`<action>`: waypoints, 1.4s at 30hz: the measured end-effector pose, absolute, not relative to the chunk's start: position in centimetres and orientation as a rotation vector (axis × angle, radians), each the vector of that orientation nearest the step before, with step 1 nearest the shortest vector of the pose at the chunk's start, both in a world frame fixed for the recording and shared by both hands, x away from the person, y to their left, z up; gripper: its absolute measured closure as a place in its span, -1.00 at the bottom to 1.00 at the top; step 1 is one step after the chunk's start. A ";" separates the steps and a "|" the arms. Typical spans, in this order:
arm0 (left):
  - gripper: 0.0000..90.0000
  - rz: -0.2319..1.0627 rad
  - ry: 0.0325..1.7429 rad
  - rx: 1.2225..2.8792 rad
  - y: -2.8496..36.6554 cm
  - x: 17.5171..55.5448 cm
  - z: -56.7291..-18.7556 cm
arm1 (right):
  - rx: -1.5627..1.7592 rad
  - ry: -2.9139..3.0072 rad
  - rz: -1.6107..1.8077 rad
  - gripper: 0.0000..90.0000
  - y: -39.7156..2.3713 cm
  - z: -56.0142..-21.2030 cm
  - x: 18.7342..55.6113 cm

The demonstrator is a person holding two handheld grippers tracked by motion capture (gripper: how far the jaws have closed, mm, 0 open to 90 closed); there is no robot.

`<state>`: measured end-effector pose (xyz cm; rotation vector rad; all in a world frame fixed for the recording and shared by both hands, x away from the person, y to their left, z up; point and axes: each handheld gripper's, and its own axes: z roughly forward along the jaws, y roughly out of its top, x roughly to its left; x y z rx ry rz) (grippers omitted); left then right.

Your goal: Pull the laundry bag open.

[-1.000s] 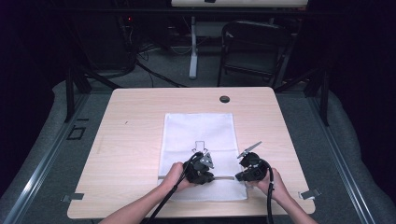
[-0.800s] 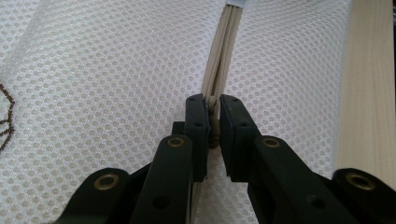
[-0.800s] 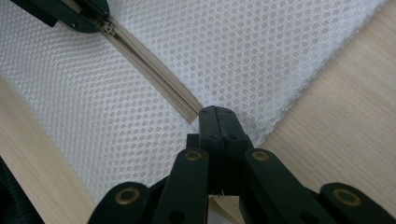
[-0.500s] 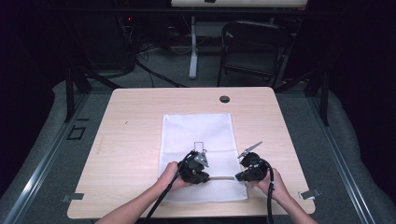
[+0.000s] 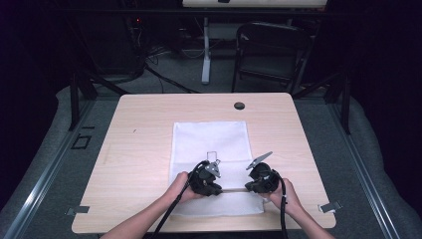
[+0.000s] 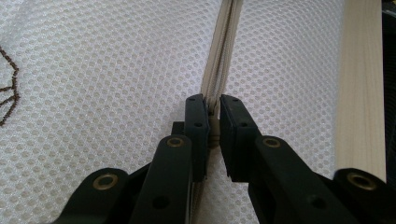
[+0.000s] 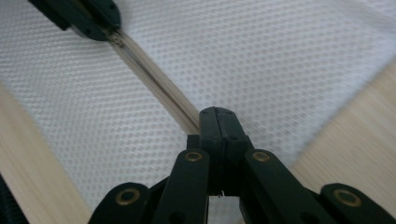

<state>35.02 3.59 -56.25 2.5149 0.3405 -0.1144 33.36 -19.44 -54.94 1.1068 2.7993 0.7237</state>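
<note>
Mesh bag [image 5: 211, 149]: white, laid flat on the near half of the desk [image 5: 139, 149], with its zipper [image 6: 224, 51] running across near the front edge.
Left gripper [image 5: 213, 188]: fingers [image 6: 196, 123] are clenched on the zipper pull [image 6: 214, 130], seen between them in the left gripper view.
Right gripper [image 5: 249, 188]: fingers [image 7: 217, 126] are closed tight on the bag's zipper tape at the right-hand end, as an anchor.
Progress: both grips are judged set; the teeth between the grippers look meshed, but whether the zipper is being opened or shut cannot be told.
Remaining: the pull is to be drawn along the track.
Obstructions: none are seen on the bag; a round cable port [image 5: 239, 105] lies well beyond it.
Background: a dark chair [image 5: 268, 55] stands past the desk.
</note>
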 end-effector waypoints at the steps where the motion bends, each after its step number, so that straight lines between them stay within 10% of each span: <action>1: 0.82 -0.115 0.341 2.516 3.6 35.0 -56.2 | 1.102 2.806 0.709 1.00 -19.2 -55.1 33.4; 42: 0.83 -0.080 0.315 2.534 3.8 34.9 -55.8 | 1.159 2.830 0.644 1.00 -19.3 -55.4 33.3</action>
